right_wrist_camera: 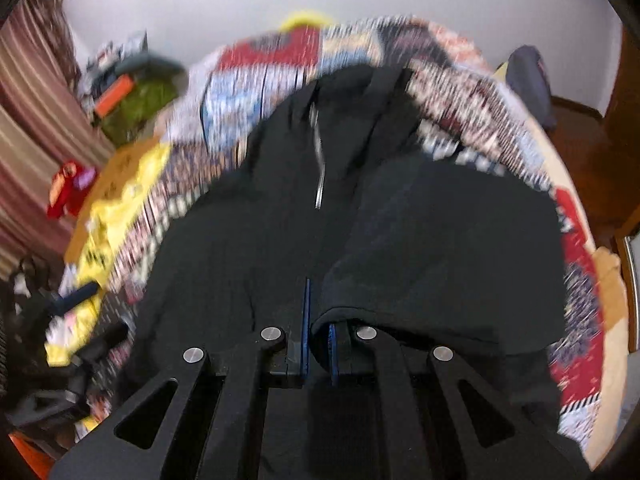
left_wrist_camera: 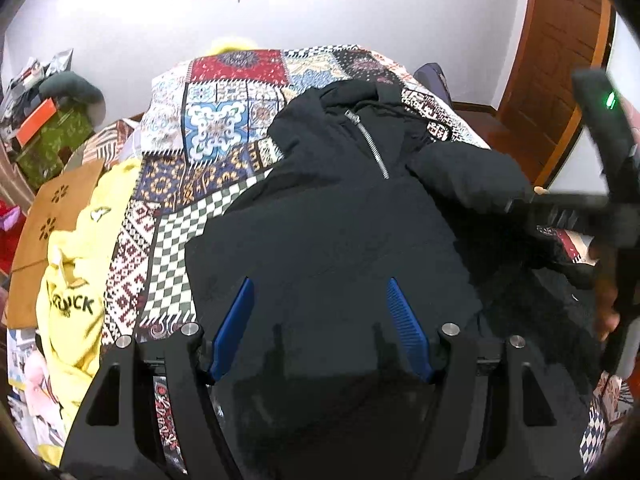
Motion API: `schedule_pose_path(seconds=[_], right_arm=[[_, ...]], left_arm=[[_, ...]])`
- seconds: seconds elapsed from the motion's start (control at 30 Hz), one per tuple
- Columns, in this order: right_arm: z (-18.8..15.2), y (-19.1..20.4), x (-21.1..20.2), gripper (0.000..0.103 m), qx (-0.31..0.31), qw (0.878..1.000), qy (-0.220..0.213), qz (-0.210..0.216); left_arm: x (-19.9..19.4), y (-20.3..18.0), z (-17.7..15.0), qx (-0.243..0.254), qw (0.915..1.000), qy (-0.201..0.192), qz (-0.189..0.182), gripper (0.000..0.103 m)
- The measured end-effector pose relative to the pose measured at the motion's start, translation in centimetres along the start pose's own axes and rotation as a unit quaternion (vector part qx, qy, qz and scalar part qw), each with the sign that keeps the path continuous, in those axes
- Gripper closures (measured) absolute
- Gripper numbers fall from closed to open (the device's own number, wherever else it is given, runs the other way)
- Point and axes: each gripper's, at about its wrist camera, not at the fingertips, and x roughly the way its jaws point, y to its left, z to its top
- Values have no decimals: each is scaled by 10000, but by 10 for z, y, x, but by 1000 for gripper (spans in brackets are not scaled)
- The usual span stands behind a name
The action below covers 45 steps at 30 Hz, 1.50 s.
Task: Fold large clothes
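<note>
Left tongs (left_wrist_camera: 320, 304) apart above black hoodie (left_wrist_camera: 340, 220); right tongs (right_wrist_camera: 318, 320), only in right view, clamped on its sleeve (right_wrist_camera: 420, 248).

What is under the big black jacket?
The black jacket lies on a patchwork bedspread that shows all around it. Whatever is directly beneath the jacket is covered. The right gripper pinches its sleeve.

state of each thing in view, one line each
hoodie: spread on the bed, zip closed, one sleeve lifted
sleeve: pinched in right gripper
left gripper: jaws open, above the hoodie
right gripper: jaws shut on sleeve
yellow shirt: crumpled, unfolded
</note>
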Motion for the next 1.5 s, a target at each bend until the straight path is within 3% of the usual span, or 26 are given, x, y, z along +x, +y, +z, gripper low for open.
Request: schedule_pose_path(seconds=[0.2,0.33,0.47,0.67,0.87,1.13,1.33,1.5], right_arm=[[-20,9,25,92,-254,9974,657,-121],[-27,3,22,64,51,9949,976,260],[-34,-2,3,62,38,9938,1020,434],[-39,-32,-40,60,225,9971,615,385],[-36,-89,-62,54,1086,9940,71,43],[-46,-153,-32,54,2398,9706,202,95],[-49,-158,-10,54,2626,9644,211,217],[-47,-157,-8,58,2622,9649,-128,-82]], left_arm=[[6,5,-10,-54,9998,170,18,35],[7,1,-13,19,9997,224,31,35],[7,-9,-12,114,9996,240,26,35],[5,-20,-7,163,9997,186,-52,35],[7,-32,-4,185,9995,211,-117,35],[13,-41,-4,212,9993,288,-134,35],[22,-38,-6,107,9991,394,-136,35],[25,-35,-9,29,9989,451,-140,35]])
